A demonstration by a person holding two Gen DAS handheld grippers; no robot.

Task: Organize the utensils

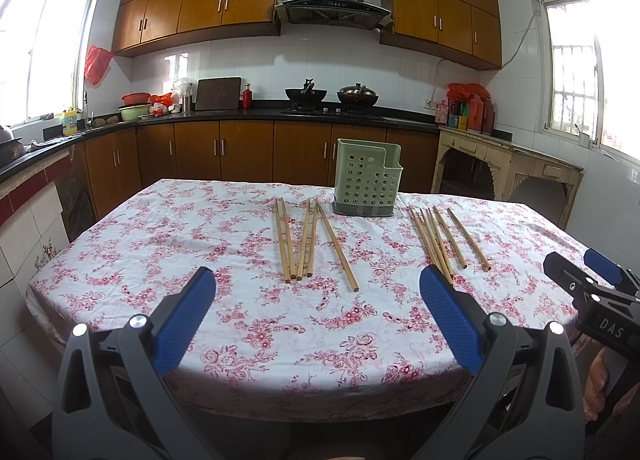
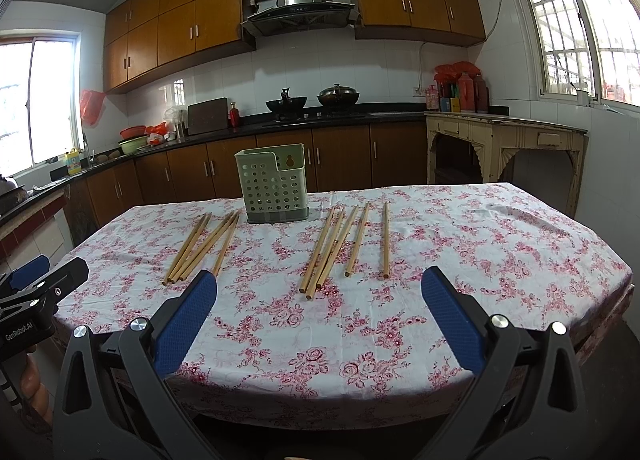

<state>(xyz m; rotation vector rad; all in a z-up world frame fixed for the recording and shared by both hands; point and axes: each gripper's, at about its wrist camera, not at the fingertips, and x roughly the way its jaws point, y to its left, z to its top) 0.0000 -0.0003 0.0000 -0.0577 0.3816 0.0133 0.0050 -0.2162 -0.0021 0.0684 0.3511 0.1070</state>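
A pale green perforated utensil holder (image 1: 367, 181) (image 2: 273, 185) stands upright at the far middle of a table with a floral cloth (image 1: 240, 312) (image 2: 500, 244). Several wooden chopsticks lie flat in two groups: one left of the holder (image 1: 305, 244) (image 2: 200, 248), one right of it (image 1: 438, 240) (image 2: 340, 244). My left gripper (image 1: 318, 284) is open and empty above the near table edge, short of the left group. My right gripper (image 2: 320, 286) is open and empty, just short of the right group. Each gripper also shows in the other's view: the right one (image 1: 600, 280), the left one (image 2: 44, 280).
Dark kitchen counters with wooden cabinets run behind and to the left of the table (image 1: 240, 115). Two woks sit on the stove (image 1: 306, 93). An old cream side table (image 2: 504, 135) with red bottles stands at the right, beyond the table's far corner.
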